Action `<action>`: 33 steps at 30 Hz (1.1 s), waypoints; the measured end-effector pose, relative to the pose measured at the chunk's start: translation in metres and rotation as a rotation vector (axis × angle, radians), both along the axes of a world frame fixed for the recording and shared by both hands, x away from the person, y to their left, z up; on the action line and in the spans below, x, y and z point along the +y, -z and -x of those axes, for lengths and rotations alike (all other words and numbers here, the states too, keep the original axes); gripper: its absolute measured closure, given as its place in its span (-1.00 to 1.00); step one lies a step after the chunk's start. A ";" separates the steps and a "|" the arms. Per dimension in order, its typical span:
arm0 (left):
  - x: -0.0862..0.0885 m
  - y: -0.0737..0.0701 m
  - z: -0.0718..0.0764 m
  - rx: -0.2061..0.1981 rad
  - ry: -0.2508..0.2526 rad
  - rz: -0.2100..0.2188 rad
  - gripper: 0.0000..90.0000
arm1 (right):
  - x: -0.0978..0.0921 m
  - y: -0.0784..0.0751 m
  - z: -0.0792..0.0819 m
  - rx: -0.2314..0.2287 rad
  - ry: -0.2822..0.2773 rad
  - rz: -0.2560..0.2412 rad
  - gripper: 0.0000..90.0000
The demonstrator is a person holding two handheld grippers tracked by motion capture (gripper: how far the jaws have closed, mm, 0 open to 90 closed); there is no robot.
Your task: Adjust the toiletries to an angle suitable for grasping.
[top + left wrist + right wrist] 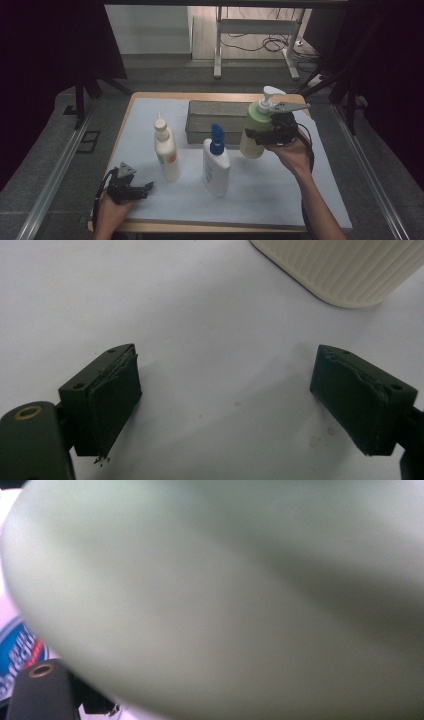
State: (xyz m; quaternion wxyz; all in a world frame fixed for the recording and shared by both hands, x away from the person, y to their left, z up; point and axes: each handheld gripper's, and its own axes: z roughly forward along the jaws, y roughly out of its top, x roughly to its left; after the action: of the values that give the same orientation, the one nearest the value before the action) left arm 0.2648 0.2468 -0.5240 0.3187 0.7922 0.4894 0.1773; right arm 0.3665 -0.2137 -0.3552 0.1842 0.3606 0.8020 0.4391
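Note:
A pale green pump bottle [254, 131] with a white pump head stands slightly tilted in front of the grey metal tray [200, 107]. My right gripper [256, 138] is shut on its body from the right. The bottle's blurred green side [225, 595] is very close in the right gripper view. Whether its base touches the mat is unclear. My left gripper [148, 187] rests low at the front left, open with nothing between its jaws [225, 405]. Just past it is the ribbed base of a cream bottle [345, 270].
A white bottle with an orange label [166, 150] and a white bottle with a blue cap [216, 162] stand mid-table on the white mat [280, 195]. The blue-cap bottle's label [17, 655] shows beside the green bottle. Metal rails run along both table sides.

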 end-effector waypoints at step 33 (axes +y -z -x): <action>0.000 0.000 0.000 -0.001 0.002 -0.001 -0.72 | 0.051 -0.026 -0.048 -0.002 -0.021 -0.012 -0.71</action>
State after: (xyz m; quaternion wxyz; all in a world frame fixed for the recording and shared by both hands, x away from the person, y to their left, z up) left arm 0.2647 0.2469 -0.5241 0.3186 0.7927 0.4885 0.1776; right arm 0.4150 -0.1625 -0.3294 0.1780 0.3528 0.8029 0.4463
